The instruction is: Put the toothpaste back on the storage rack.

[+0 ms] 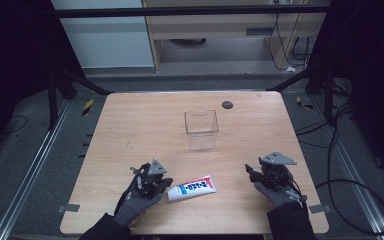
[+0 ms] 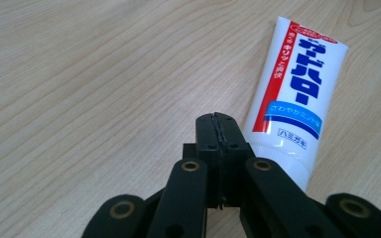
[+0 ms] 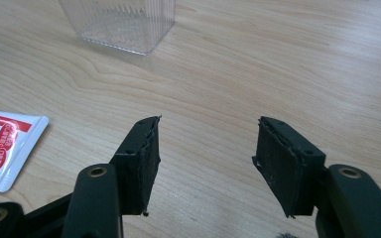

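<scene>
A white toothpaste tube [image 1: 192, 188] with red and blue print lies flat near the table's front edge. My left gripper [image 1: 166, 183] sits just left of its cap end, shut with nothing between the jaws; its own view shows the tube [image 2: 291, 96] lying to the right of the closed tips [image 2: 217, 118]. My right gripper [image 1: 250, 171] rests at the front right, open and empty. In its view the jaws [image 3: 206, 144] stand wide apart over bare wood, with the tube's crimped end [image 3: 2, 146] at far left.
A clear ribbed plastic box [image 1: 201, 129] stands upright at the table's middle, also seen in the right gripper view [image 3: 121, 22]. A small dark round disc [image 1: 227, 104] lies near the far edge. The wooden table [image 1: 130, 130] ends in a drop to the floor all around.
</scene>
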